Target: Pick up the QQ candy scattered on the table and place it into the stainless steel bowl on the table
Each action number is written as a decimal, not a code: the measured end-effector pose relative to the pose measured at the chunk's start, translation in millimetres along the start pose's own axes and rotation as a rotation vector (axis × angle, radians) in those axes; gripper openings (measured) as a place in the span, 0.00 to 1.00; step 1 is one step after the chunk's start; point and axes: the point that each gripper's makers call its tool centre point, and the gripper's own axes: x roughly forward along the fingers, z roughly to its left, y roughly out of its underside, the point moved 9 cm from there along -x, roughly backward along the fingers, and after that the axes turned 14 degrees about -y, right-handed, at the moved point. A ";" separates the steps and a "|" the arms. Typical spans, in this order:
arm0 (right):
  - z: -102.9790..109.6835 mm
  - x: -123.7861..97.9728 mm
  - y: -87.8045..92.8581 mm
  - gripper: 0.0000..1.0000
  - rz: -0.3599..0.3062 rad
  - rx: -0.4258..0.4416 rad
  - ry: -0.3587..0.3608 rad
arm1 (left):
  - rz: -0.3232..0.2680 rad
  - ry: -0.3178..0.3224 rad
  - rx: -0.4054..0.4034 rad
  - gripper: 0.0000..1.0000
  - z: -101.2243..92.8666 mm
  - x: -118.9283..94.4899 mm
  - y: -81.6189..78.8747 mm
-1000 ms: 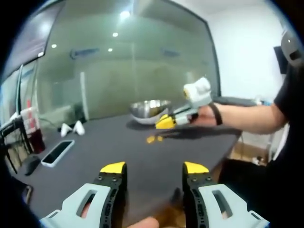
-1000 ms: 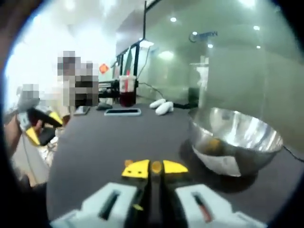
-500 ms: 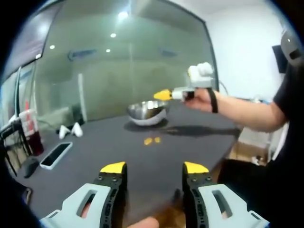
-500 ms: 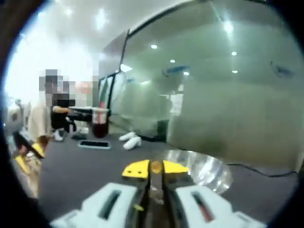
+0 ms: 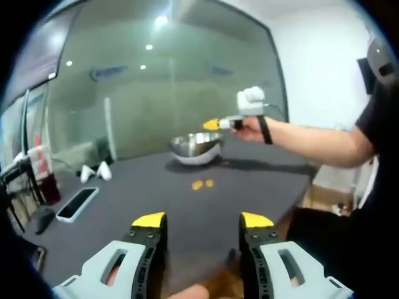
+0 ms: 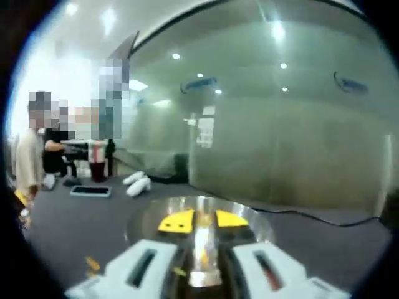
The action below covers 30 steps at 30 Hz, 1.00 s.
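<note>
A candy (image 6: pixel 202 219) is being pinched by the right gripper (image 6: pixel 202 221) over the bowl (image 6: pixel 146 215). The left gripper (image 5: pixel 202 219) is being held spread and empty. 2 candies (image 5: pixel 202 184) are lying on the table (image 5: pixel 156 193), probably light and squishy, best pinched across the middle.

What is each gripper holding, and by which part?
Left gripper: nothing, jaws open. Right gripper, over the bowl: jaws nearly closed; any candy between its tips cannot be told.

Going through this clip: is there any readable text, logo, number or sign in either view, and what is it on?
None can be read.
Blue lettering or logo on the glass wall: too blurred to read.
White sheet on the glass wall: print too small to read.
Red cup on the table: no legible label.
Phone: no legible text.
</note>
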 end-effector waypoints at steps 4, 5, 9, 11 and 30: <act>4.1 -1.0 2.8 0.22 0.018 -0.032 -0.016 | 0.004 0.007 0.003 0.47 -1.1 2.5 0.2; 4.4 -0.7 3.5 0.22 0.020 -0.031 -0.022 | 0.005 0.010 0.006 0.47 -1.6 3.0 0.1; 2.0 -2.6 2.9 0.21 0.012 -0.015 -0.020 | 0.005 0.016 0.008 0.47 -2.5 4.2 -0.2; 3.7 -4.6 0.8 0.20 0.003 -0.005 -0.025 | 0.007 0.016 0.009 0.47 -2.5 4.7 0.1; 31.9 -42.8 -1.3 0.20 -0.071 0.027 -0.250 | 0.001 0.024 0.013 0.47 -5.9 8.3 -2.6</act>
